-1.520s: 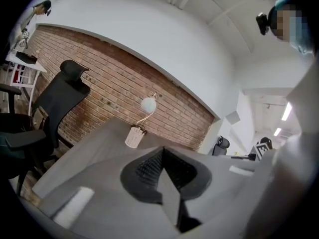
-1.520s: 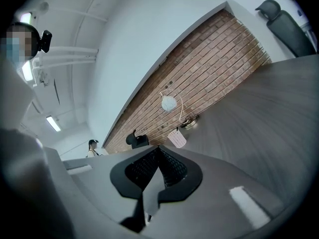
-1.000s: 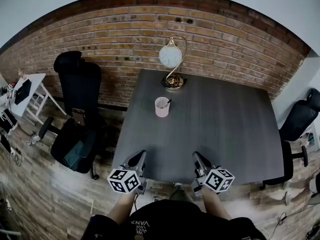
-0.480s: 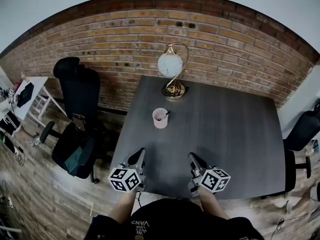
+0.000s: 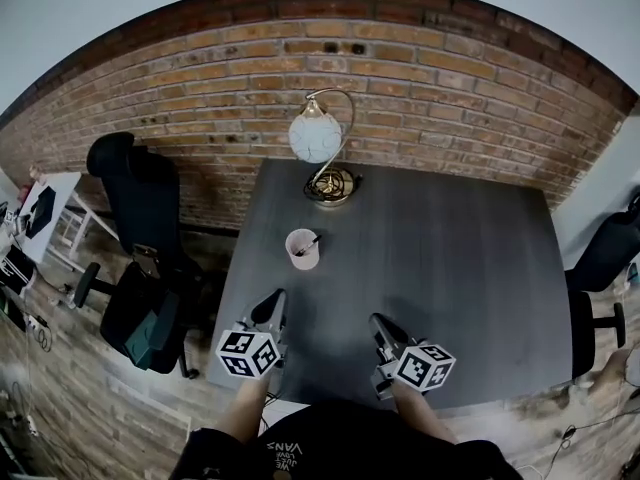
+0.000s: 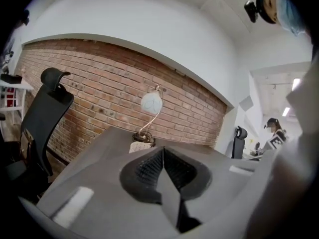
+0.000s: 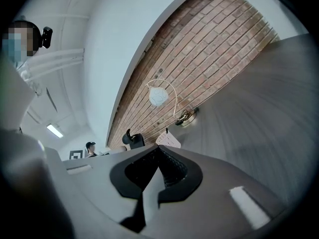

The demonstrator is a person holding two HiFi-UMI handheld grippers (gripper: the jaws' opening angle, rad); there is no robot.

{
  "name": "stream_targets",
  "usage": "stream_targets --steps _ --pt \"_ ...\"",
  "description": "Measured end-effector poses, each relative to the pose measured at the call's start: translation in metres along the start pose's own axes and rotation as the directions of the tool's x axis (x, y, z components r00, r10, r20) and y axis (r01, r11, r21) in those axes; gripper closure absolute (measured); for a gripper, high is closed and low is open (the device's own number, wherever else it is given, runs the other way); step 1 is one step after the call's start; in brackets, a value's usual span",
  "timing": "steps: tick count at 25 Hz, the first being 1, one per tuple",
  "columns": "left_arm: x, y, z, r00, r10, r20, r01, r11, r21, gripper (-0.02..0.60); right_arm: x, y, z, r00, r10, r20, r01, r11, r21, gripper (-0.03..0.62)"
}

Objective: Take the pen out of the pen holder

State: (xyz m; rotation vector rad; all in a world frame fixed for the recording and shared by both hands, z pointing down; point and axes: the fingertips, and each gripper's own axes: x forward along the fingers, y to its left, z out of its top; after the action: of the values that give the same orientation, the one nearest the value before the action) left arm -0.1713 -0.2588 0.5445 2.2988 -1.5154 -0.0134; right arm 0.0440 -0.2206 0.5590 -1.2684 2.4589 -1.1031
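Jaws of left gripper [image 5: 274, 303] and of right gripper [image 5: 378, 323] pressing flat together, gripping nothing. Hovering side by side over near part of dark table [image 5: 450, 268], pointing almost level toward brick wall [image 5: 430, 78]. Standing upright straight ahead of left gripper, and ahead-left of right gripper, pink pen holder [image 5: 301, 249], well apart from both tips. Leaning inside it, pen [image 5: 312, 241], dark end showing over rim. Standing farther ahead, beyond holder, lamp [image 5: 318, 138] with round white shade.

Judging progress: only approaching so far, pen not yet touched; still needing to open jaws, close on pen and lift it clear.

Comparing with one second ago: both grippers reaching farther over table, holder lying nearer to left tips, jaws staying closed as before.
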Motion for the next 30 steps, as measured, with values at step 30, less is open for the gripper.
stream_targets --steps 30 --pt "0.152 0.009 -0.01 0.96 0.045 -0.276 0.089 0.886 0.454 0.41 -0.004 -0.068 0.012 0.997 -0.073 0.0 0.072 0.992 0.1 0.594"
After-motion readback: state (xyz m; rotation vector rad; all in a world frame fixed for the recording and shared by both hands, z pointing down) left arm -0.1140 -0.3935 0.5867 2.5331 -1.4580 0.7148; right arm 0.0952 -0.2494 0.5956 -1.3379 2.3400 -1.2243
